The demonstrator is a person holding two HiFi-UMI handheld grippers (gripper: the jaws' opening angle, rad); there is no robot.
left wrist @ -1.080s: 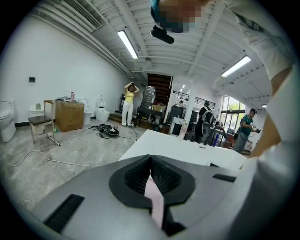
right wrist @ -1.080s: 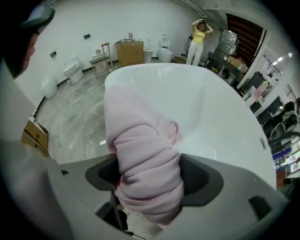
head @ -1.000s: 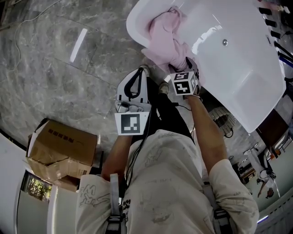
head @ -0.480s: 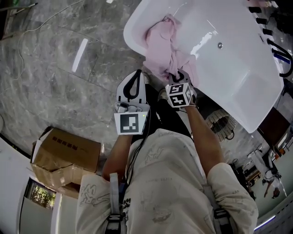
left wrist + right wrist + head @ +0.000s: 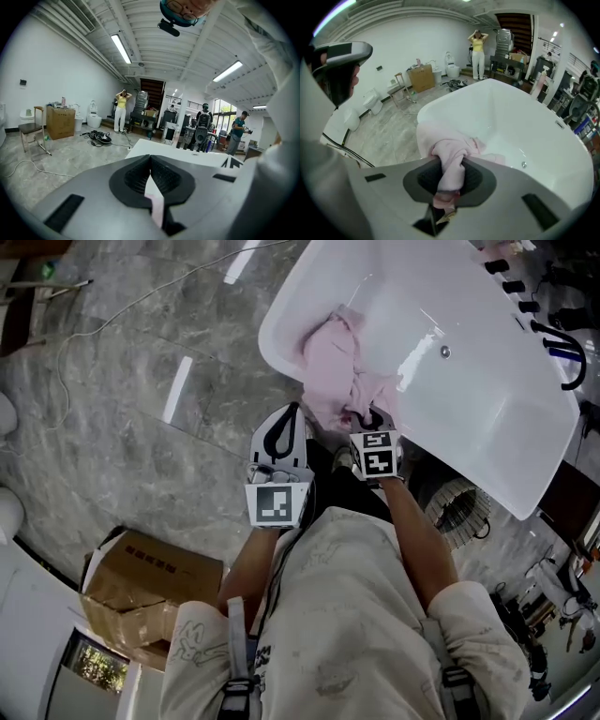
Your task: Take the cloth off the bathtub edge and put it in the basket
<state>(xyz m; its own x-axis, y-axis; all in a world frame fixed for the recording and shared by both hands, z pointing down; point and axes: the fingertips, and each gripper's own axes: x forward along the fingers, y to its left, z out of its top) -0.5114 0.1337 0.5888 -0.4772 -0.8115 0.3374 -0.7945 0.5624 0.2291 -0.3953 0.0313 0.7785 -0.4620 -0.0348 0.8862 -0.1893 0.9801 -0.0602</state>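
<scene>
The jaws of the right gripper [image 5: 450, 165] have just been closing on the cloth [image 5: 330, 367] at the bathtub [image 5: 487, 399] edge — left gripper [image 5: 150, 163] jaws together, empty — next, lift it toward the basket [image 5: 459, 507]

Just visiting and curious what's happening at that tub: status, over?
Right claw just closed on the pink cloth. Left claw shut, empty. Cloth bunched on the bathtub edge, not yet off. Nothing seen in the way.
</scene>
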